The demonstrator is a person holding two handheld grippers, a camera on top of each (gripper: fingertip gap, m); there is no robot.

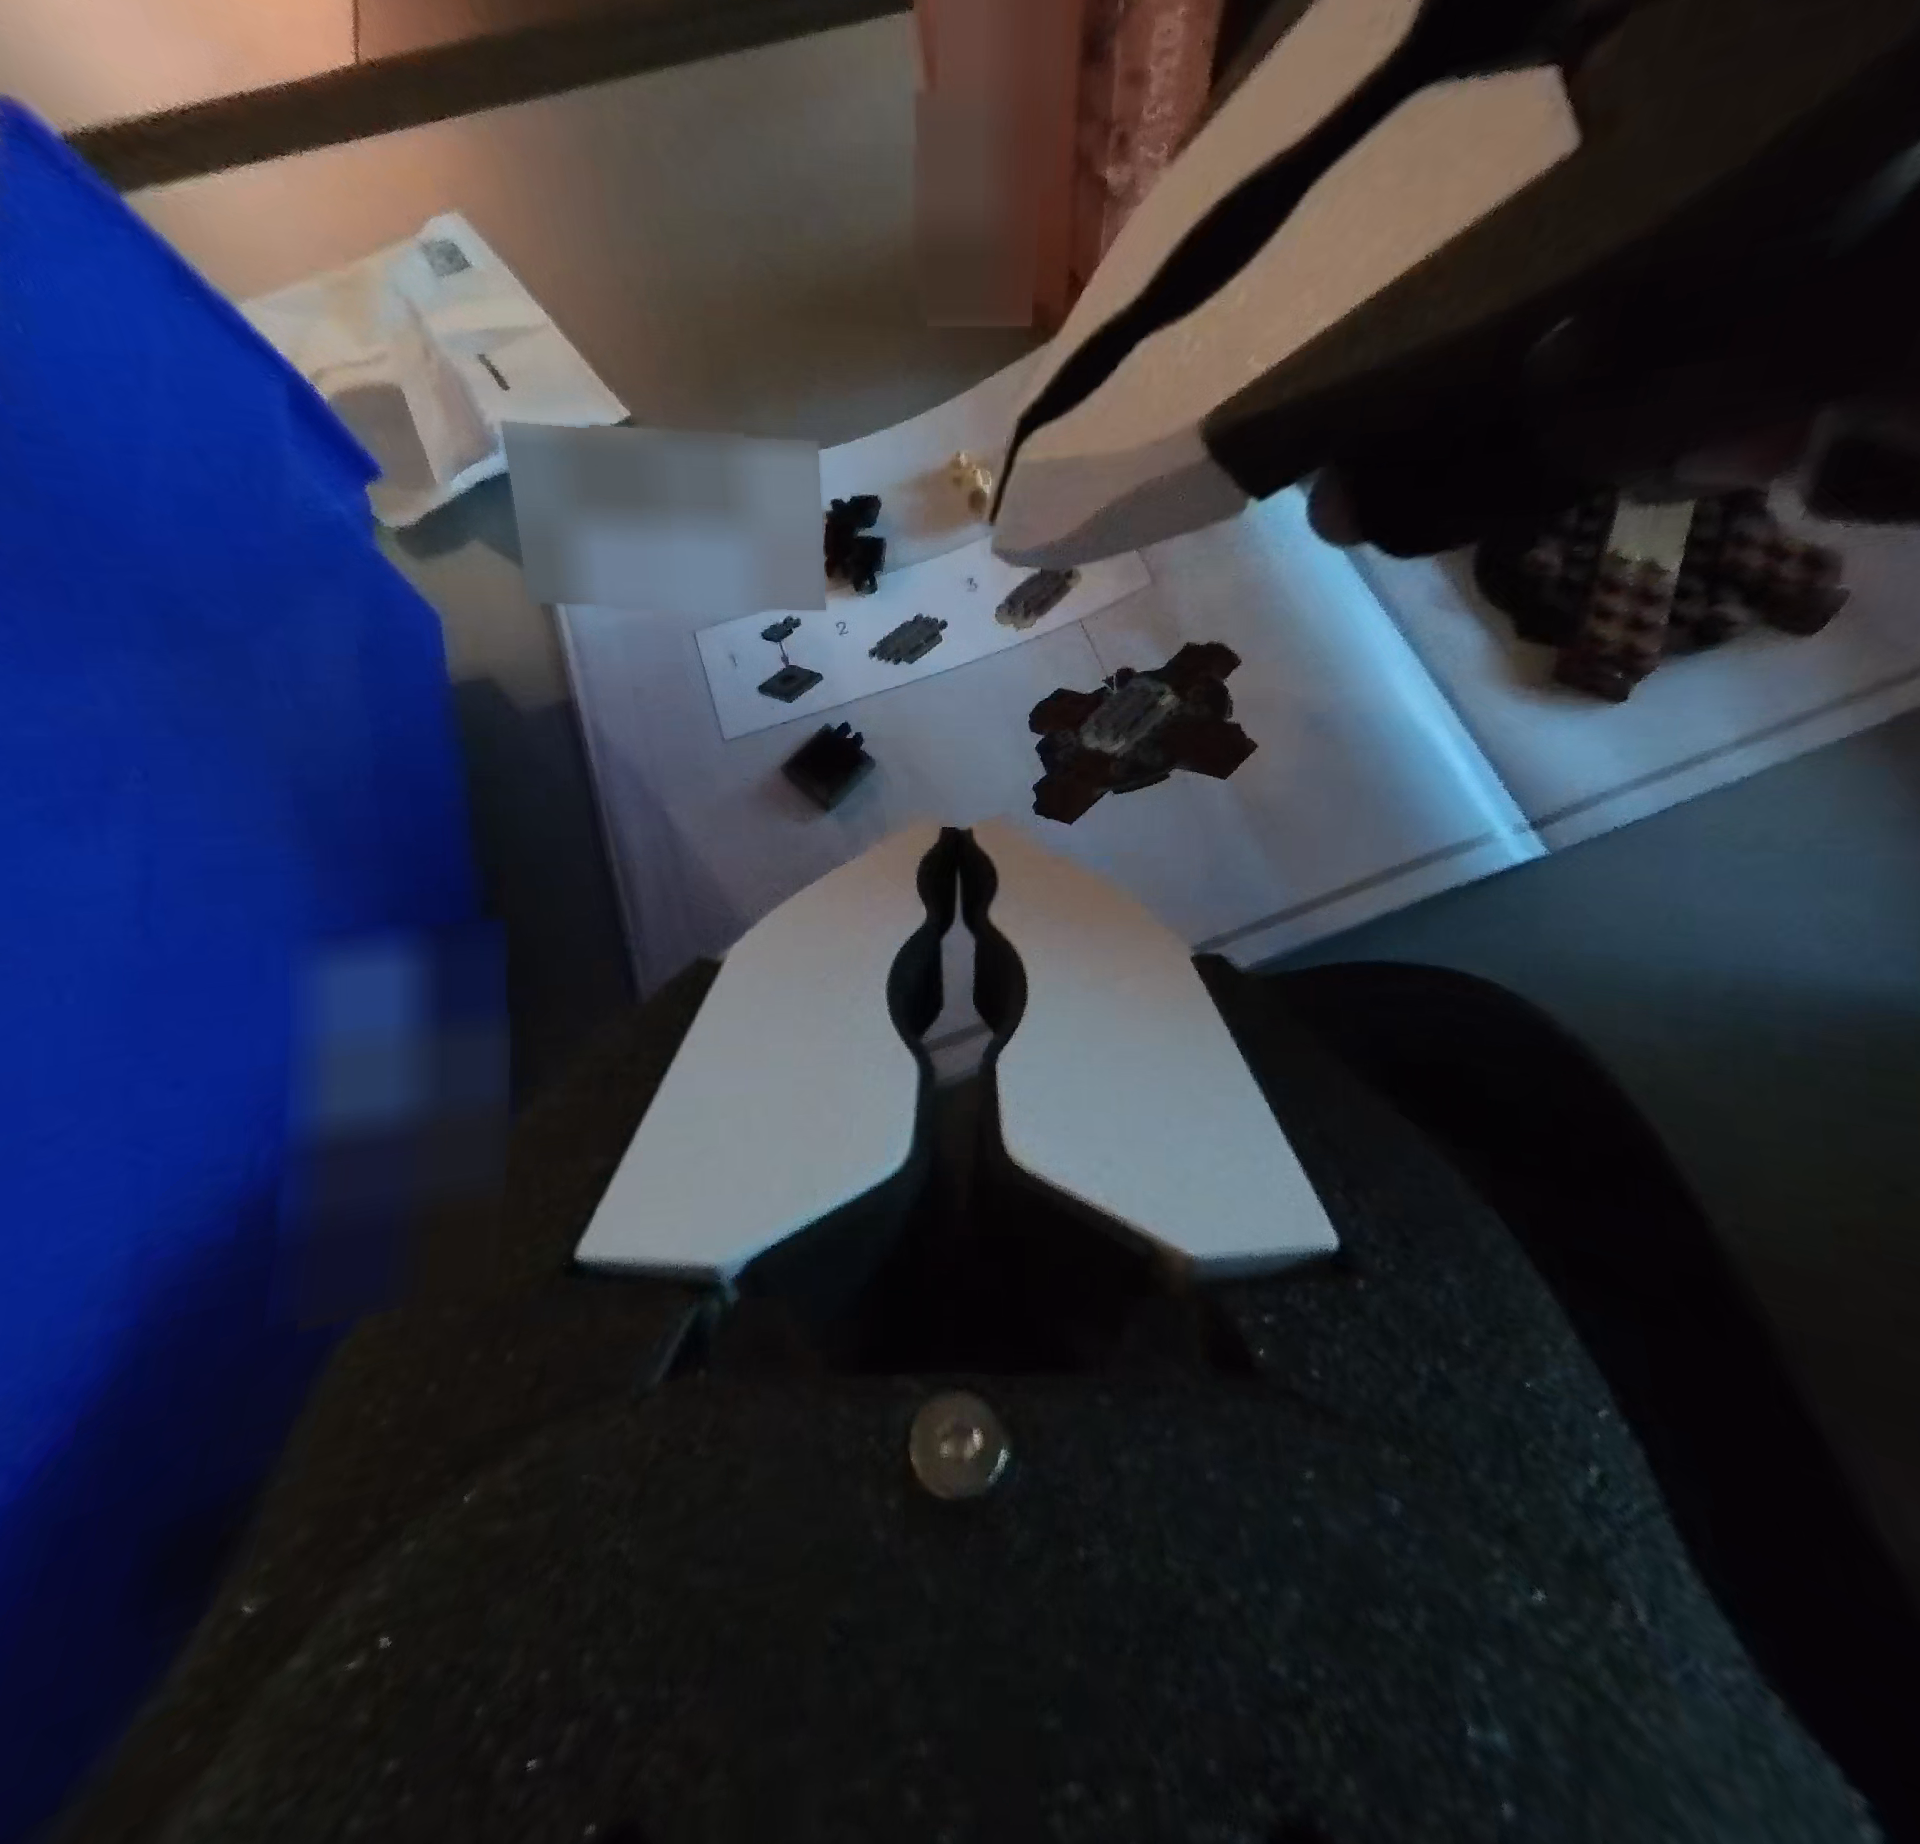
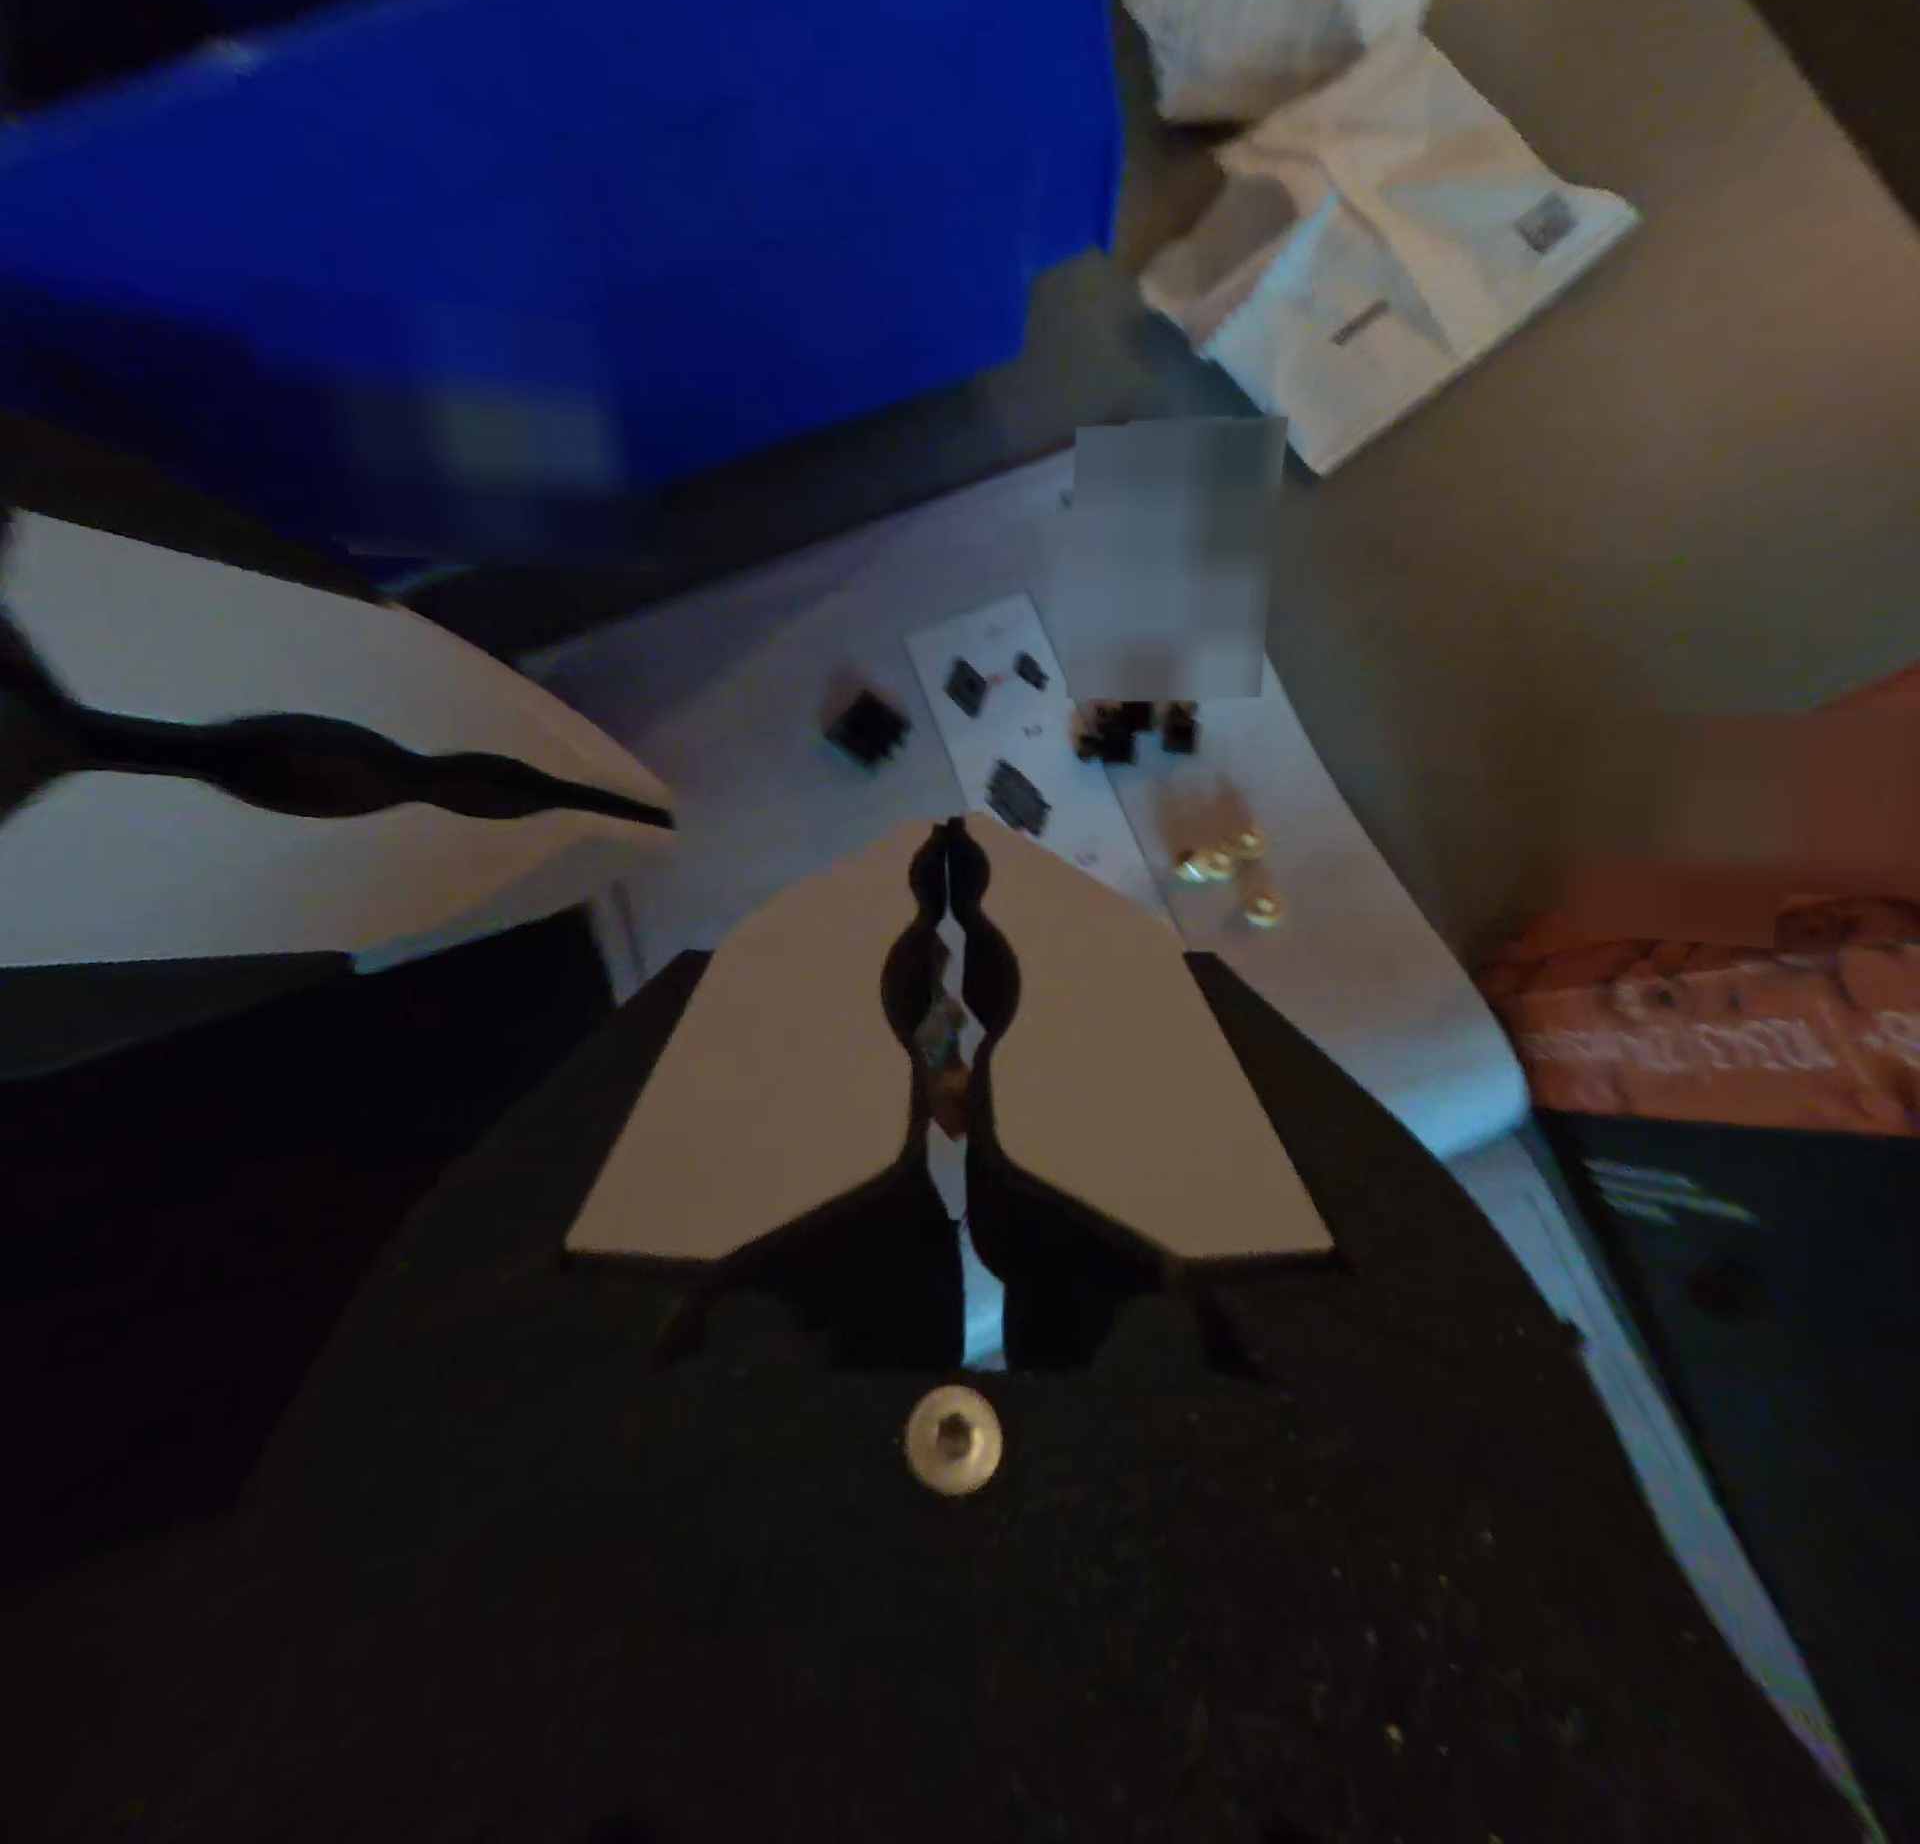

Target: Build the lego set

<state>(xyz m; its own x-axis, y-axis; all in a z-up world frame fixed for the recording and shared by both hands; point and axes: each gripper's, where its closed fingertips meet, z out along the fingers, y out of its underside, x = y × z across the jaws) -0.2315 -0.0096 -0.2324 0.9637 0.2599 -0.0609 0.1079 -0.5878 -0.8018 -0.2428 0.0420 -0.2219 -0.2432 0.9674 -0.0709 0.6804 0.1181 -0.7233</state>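
White booklet [image 1: 1299,714] lies open on the worktop, bearing loose black bricks [image 1: 852,539] and gold studs [image 2: 1221,864]. Both hand-held grippers, left [image 1: 958,834] and right [image 2: 952,826], hover above it, closed, empty.

blue bin [image 1: 187,755] blocks left; booklet [image 1: 1299,755] centre open.

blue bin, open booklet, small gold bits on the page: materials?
Blue bin: likely plastic, uniform saturated colour, smooth walls with soft sheen.
Open booklet: paper, thin curling printed pages, slight gloss.
Gold bits: shiny, bright highlights; metallic-coated plastic or metal, cannot tell which.
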